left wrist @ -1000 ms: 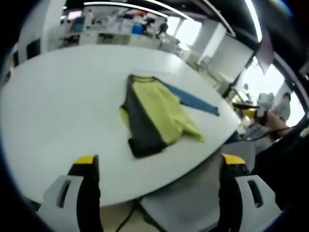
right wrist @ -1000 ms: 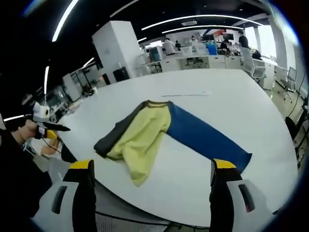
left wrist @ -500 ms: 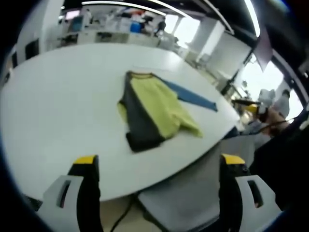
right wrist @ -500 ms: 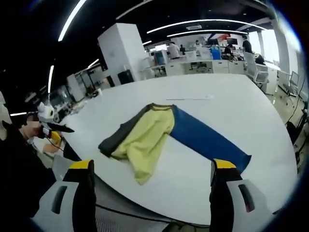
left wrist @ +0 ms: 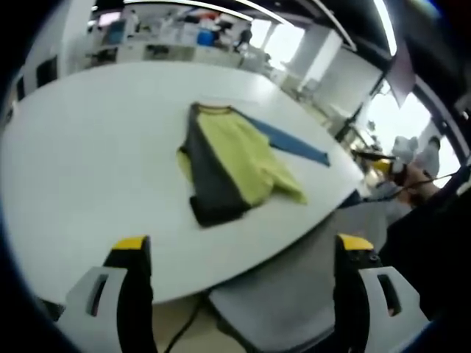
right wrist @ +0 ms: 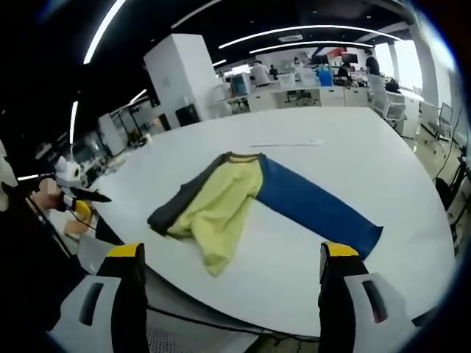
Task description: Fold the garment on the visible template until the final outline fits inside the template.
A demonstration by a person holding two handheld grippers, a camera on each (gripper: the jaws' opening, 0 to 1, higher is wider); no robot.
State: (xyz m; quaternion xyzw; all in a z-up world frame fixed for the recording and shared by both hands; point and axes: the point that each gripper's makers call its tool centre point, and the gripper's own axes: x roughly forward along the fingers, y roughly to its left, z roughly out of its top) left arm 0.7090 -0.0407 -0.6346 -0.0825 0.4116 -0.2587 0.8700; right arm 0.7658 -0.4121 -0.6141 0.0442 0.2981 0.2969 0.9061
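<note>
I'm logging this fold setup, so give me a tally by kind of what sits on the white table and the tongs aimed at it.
Garment, yellow, grey and blue, partly folded: 1
Thin white strip lying beyond the garment: 1
Left tongs, jaws apart, holding nothing: 1
Right tongs, jaws apart, holding nothing: 1
White table: 1
Total: 5

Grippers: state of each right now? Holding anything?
Left gripper: open, empty, held back from the garment.
Right gripper: open, empty, also short of it.

Black, yellow-tipped fingers [left wrist: 132, 254]; grey mounts.
</note>
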